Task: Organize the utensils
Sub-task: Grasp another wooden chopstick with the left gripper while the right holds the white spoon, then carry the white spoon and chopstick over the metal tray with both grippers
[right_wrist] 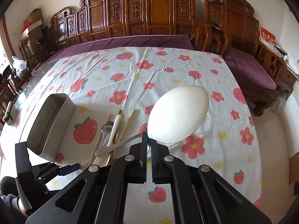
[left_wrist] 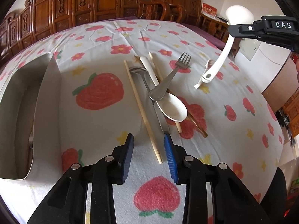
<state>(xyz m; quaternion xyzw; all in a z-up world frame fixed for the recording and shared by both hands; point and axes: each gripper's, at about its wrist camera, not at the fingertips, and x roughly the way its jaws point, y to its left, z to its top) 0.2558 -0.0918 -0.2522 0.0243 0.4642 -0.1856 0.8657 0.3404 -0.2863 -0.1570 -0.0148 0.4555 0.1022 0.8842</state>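
Observation:
A pile of utensils lies on the strawberry-print cloth: a steel fork (left_wrist: 169, 78), a white spoon (left_wrist: 172, 109), a steel spoon (left_wrist: 138, 70), and pale chopsticks (left_wrist: 142, 110). My left gripper (left_wrist: 149, 149) hovers low over the pile's near end, open. One chopstick's end lies between its blue pads (left_wrist: 171, 158), untouched. My right gripper (right_wrist: 148, 136) is shut on the handle of a large white ladle spoon (right_wrist: 177, 113) and holds it above the table. From the left wrist view, that ladle (left_wrist: 220, 56) hangs at the upper right over a small white plastic fork (left_wrist: 202, 76).
A rectangular steel container (left_wrist: 37, 102) stands open at the left of the pile, also seen as the steel container (right_wrist: 50, 123) in the right wrist view. Carved wooden benches with purple cushions (right_wrist: 248, 71) line the far side and right. The table's right edge drops to the floor.

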